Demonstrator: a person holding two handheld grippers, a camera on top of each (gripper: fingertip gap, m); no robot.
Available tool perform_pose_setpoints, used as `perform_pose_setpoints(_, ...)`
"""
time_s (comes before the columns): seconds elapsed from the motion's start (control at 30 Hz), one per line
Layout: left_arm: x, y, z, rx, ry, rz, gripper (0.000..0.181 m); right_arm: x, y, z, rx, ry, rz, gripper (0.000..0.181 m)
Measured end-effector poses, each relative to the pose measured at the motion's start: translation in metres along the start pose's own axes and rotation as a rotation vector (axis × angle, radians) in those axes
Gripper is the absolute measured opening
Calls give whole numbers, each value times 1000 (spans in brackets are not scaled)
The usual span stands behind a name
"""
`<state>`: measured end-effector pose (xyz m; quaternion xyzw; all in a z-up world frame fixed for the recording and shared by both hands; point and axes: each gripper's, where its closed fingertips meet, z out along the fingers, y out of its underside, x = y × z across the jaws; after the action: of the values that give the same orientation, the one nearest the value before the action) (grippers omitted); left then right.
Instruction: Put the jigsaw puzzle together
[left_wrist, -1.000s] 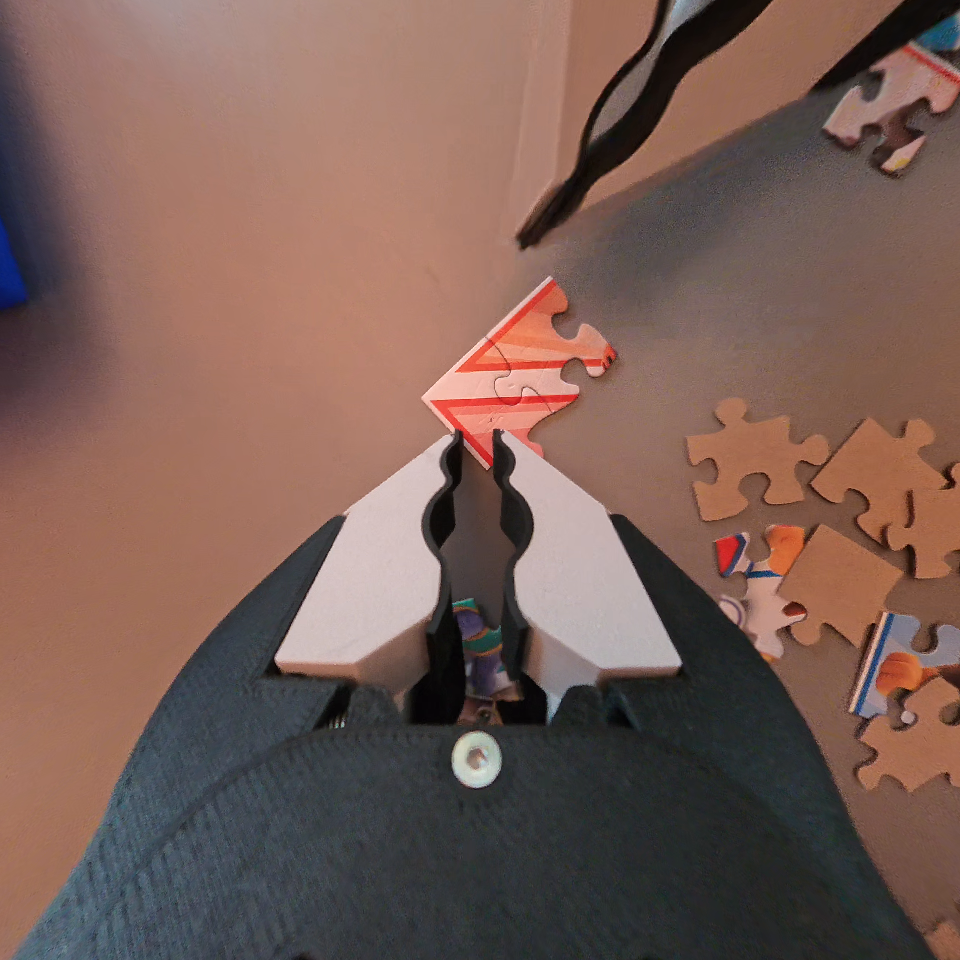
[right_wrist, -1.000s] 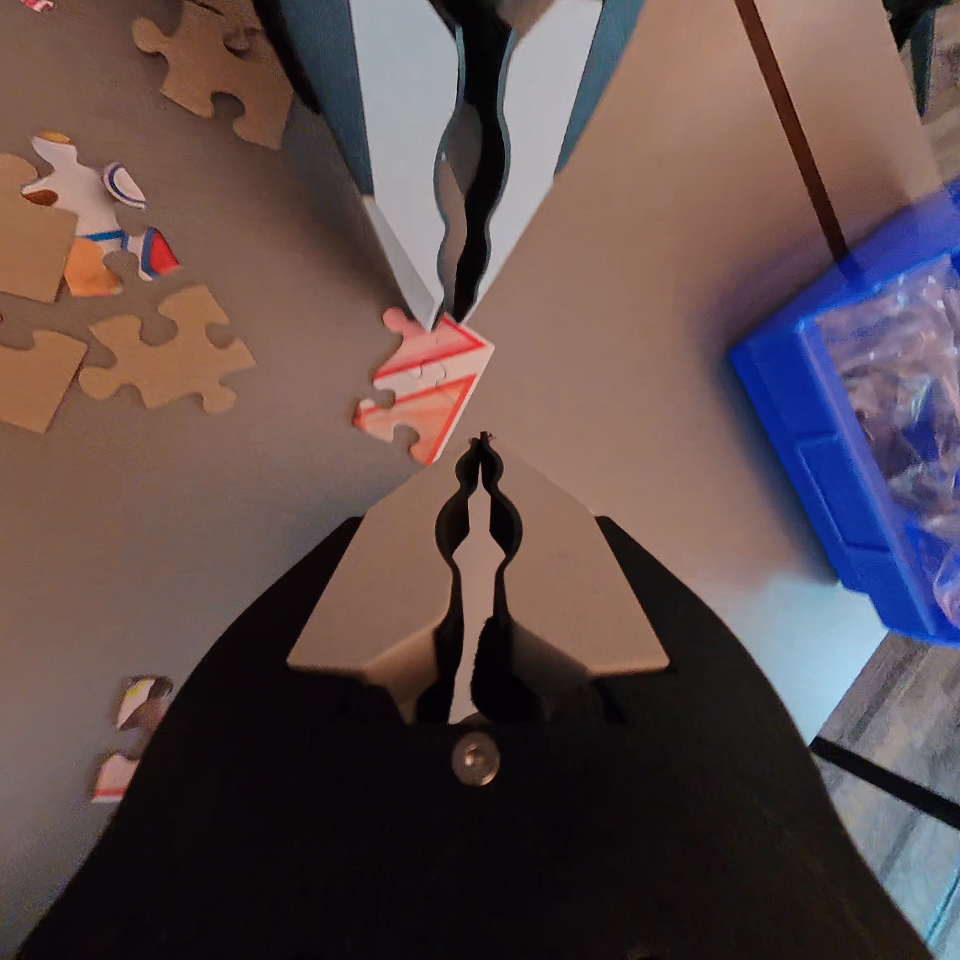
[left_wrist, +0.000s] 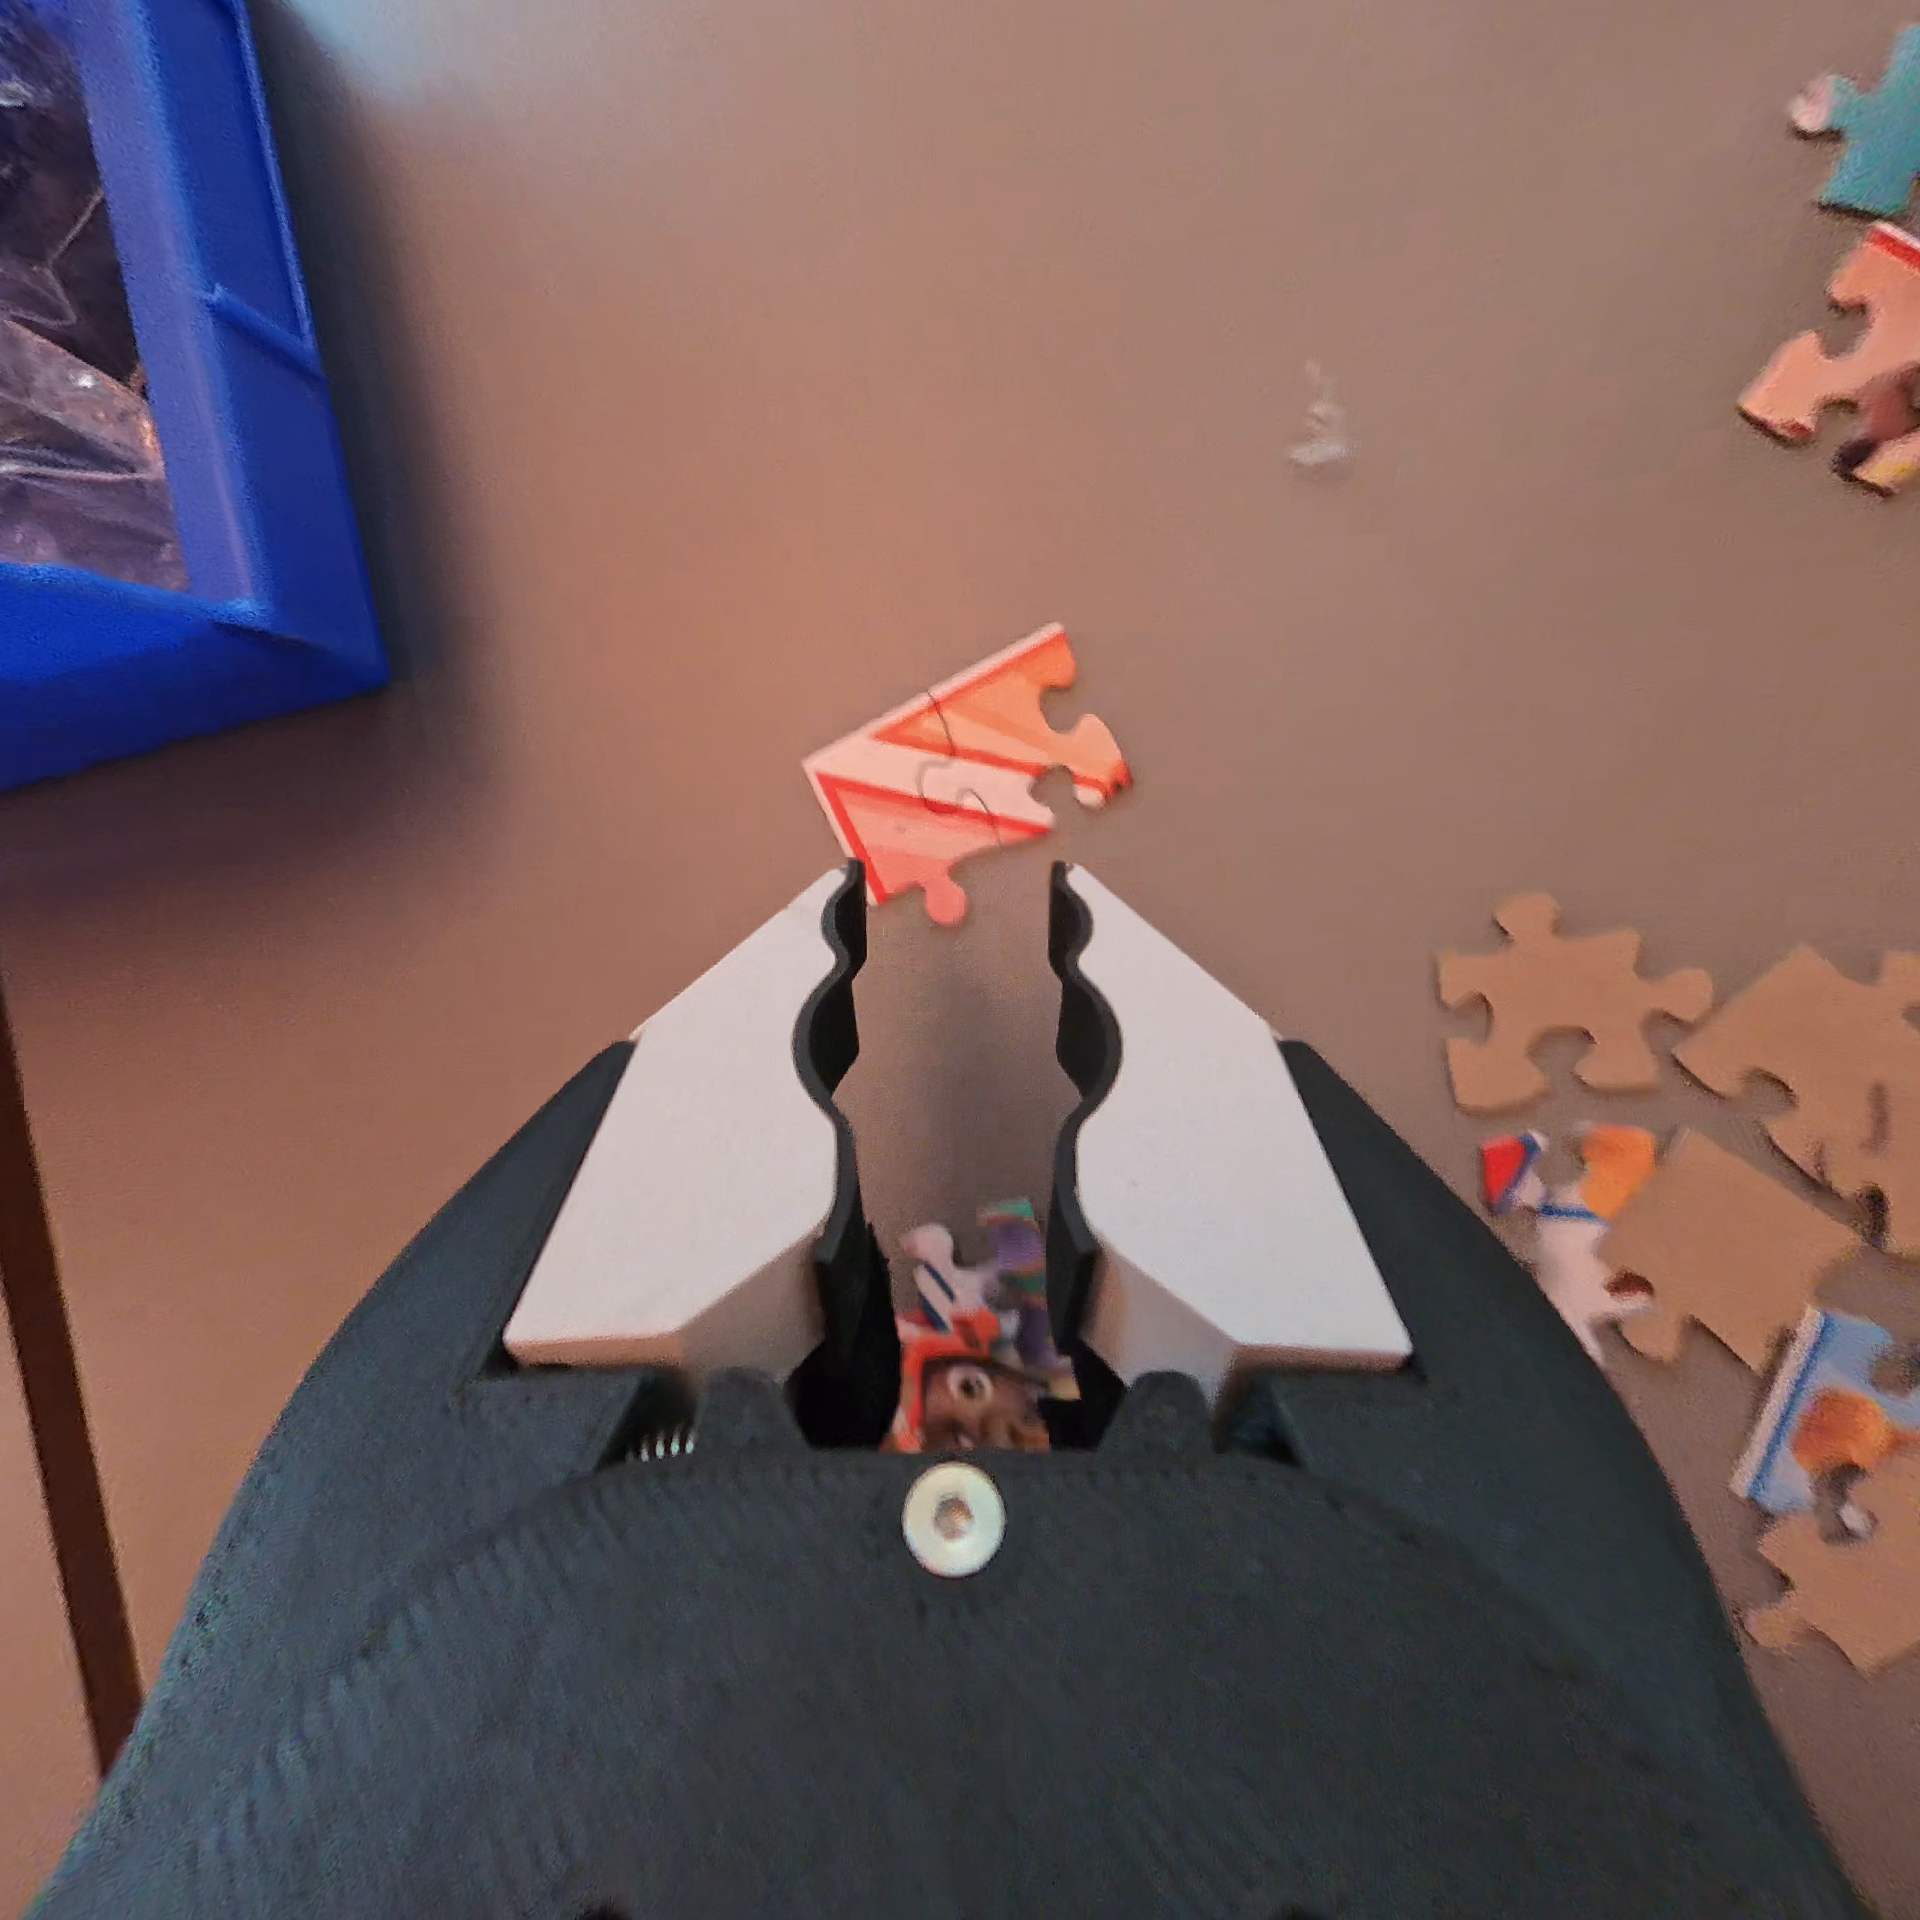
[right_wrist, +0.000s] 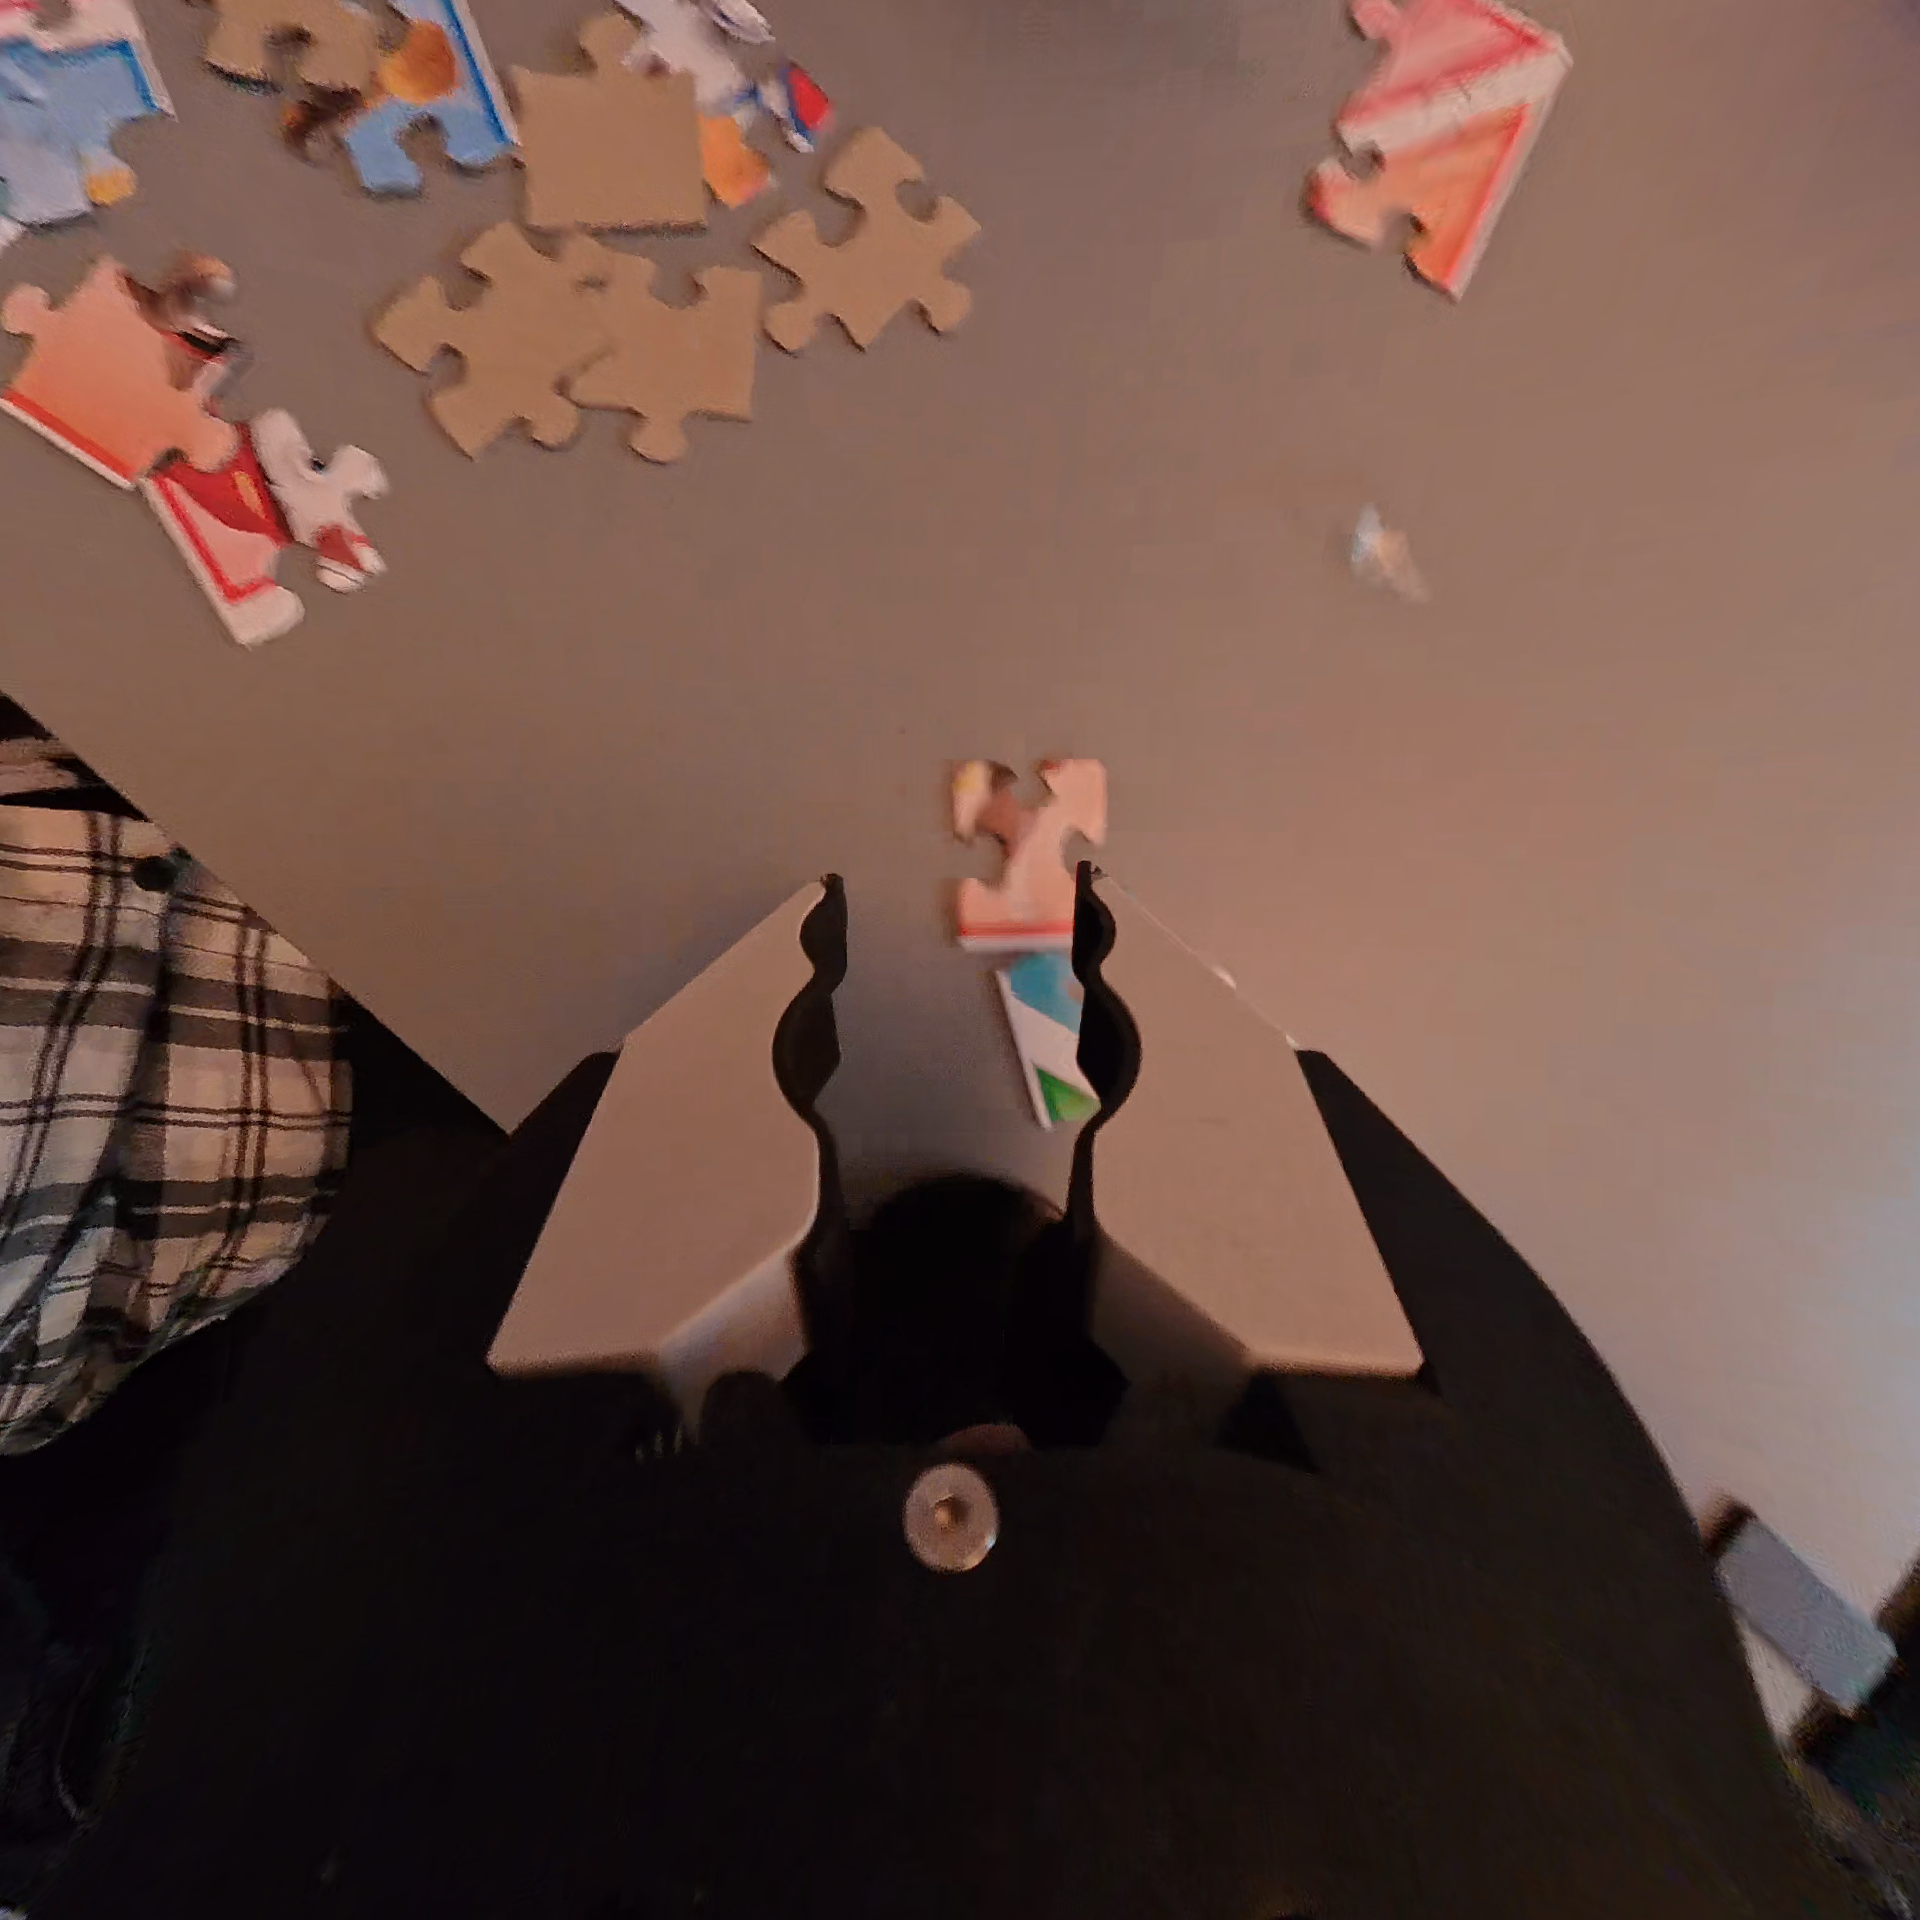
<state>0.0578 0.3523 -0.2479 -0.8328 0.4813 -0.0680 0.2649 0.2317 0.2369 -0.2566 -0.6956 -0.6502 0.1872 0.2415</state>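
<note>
Both grippers' jaws have opened, empty; joined red-striped pieces lie free.

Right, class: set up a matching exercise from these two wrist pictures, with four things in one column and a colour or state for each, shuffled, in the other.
Things:
1. left claw
2. joined striped pieces
3. bin
4. pieces beside the striped pair

States:
A. blue
B. brown backs up
C. open, empty
D. red and orange, locked together

Pairs: 1-C, 2-D, 3-A, 4-B
</note>
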Motion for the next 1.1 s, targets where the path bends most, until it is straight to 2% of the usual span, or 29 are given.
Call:
perform_pose_setpoints(0.17,43,23,-42,30,79,-36,34,-27,-53,33,83,-39,-83,43)
perform_pose_setpoints(0.3,67,67,-60,-32,64,-66,33,-24,-87,71,76,-48,-104,42)
perform_pose_setpoints(0.47,63,120,-77,-56,-49,-195,30,-6,-131,94,88,-19,-140,39)
perform_pose_setpoints(0.57,58,136,-81,-37,-91,-249,30,12,-162,112,109,9,-142,40)
perform_pose_setpoints(0.67,47,139,-83,-15,-154,-252,31,26,-184,138,89,16,-164,45)
perform_pose_setpoints(0.77,35,127,-80,42,-184,-267,30,37,-196,162,57,-5,-148,46)
perform_pose_setpoints(0.87,26,125,-67,15,-207,-253,31,32,-204,170,81,-103,-109,28)
perform_pose_setpoints(0.97,31,124,-58,-3,-174,-228,31,37,-207,172,118,-96,-103,19)
perform_pose_setpoints(1.0,38,122,-56,12,-134,-224,31,41,-209,172,139,-62,-116,5)
perform_pose_setpoints(1.03,46,120,-55,25,-83,-223,32,43,-209,173,157,-45,-127,0)
perform_pose_setpoints(1.1,61,115,-54,42,-20,-192,34,40,-211,169,180,-77,-102,18)
